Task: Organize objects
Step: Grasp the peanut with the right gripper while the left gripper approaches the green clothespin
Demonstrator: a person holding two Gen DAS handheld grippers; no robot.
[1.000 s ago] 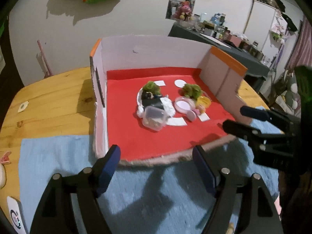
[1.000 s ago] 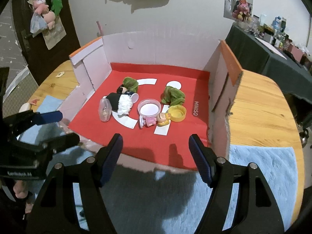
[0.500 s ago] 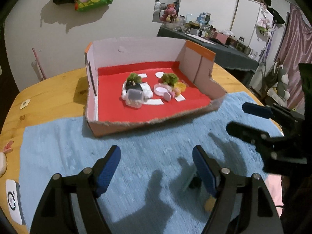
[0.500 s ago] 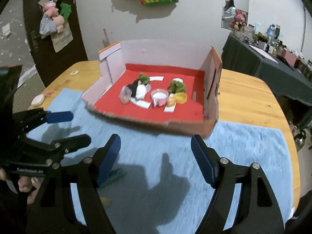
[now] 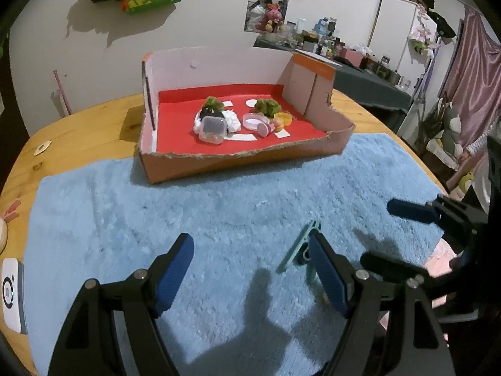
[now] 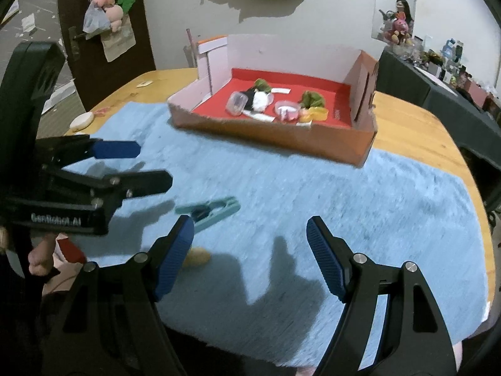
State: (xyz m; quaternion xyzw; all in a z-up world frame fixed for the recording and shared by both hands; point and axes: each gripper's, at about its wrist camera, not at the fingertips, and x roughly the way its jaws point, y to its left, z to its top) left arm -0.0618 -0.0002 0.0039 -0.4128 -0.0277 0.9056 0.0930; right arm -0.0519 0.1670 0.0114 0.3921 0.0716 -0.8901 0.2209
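Note:
A cardboard box (image 5: 219,65) with a red floor stands at the far side of the blue mat (image 5: 188,206). Inside lie a clear plastic container (image 5: 213,128), green toys, a pink lid (image 5: 253,121) and a yellow cap (image 5: 283,118). A teal clothespin (image 5: 297,247) lies on the mat just inside my left gripper's right finger. My left gripper (image 5: 250,250) is open above the mat, holding nothing. My right gripper (image 6: 250,235) is open too and empty, with the clothespin (image 6: 209,211) just beyond its left finger. A small yellow object (image 6: 197,257) is partly hidden behind that finger.
The mat covers a round wooden table (image 6: 413,125). A white device (image 5: 12,294) sits at the table's left edge. Each gripper shows in the other's view: the right gripper (image 5: 397,238), the left gripper (image 6: 150,167). A hand (image 6: 39,261) grips the left handle. A cluttered dark table (image 5: 369,81) stands behind.
Both grippers have drawn back from over the box toward the near side of the mat. The box now looks smaller and farther off, and the clothespin has come into view.

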